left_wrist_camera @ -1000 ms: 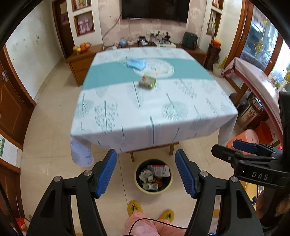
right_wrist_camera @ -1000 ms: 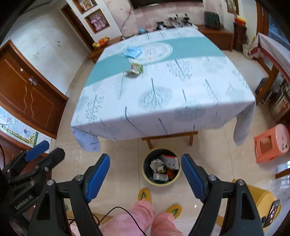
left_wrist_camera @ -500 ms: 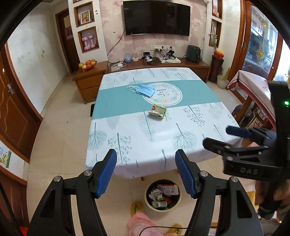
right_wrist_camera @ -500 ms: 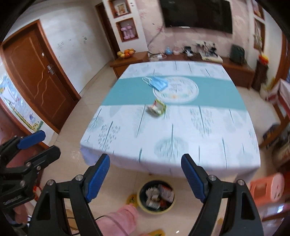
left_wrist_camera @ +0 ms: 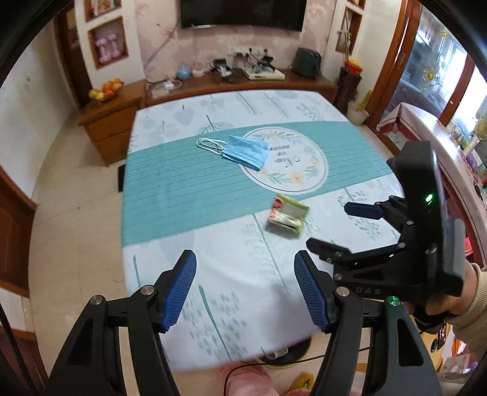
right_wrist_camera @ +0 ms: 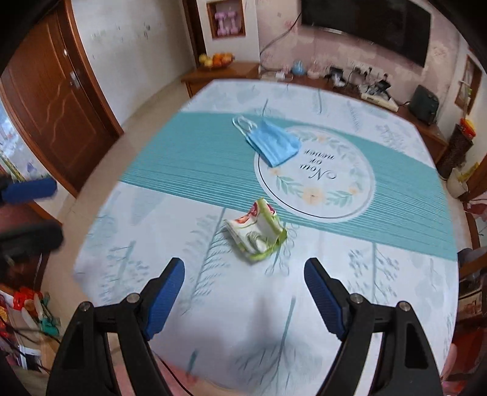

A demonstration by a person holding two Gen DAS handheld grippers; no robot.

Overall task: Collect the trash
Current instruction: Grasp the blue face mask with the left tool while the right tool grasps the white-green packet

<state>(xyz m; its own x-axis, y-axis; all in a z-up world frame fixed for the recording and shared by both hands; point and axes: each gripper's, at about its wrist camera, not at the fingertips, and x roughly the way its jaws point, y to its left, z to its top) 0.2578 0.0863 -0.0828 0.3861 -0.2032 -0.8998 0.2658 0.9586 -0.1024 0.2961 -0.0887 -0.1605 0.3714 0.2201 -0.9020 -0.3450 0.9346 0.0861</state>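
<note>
Nearest the cameras, the left tool (left_wrist_camera: 243,286) and the right tool (right_wrist_camera: 243,292) each hang over the near part of the table (left_wrist_camera: 237,316) with their blue-padded jaws spread wide and nothing between them. In the left view the right tool (left_wrist_camera: 341,227) also shows at the right edge, borne by a hand (left_wrist_camera: 447,304) in a beige sleeve. The table wears a white cloth printed with grey-green trees, crossed by one broad teal striped band (right_wrist_camera: 194,173) with a round floral emblem (right_wrist_camera: 316,182).

Two pieces of trash lie on it, well apart. The closer is a crumpled green-edged white snack wrapper (right_wrist_camera: 257,233), lying just short of the teal band. Farther off, a folded blue paper face mask (right_wrist_camera: 274,144) with white ear loops rests on the band, overlapping the emblem's rim.

Below the table's near edge, the yellow rim of a bin (left_wrist_camera: 286,355) peeks out on the tiled floor.

Beyond the table stand a low wooden sideboard (left_wrist_camera: 112,121) bearing a bowl of fruit (left_wrist_camera: 105,89), and a wall-hung dark television (left_wrist_camera: 243,13).
</note>
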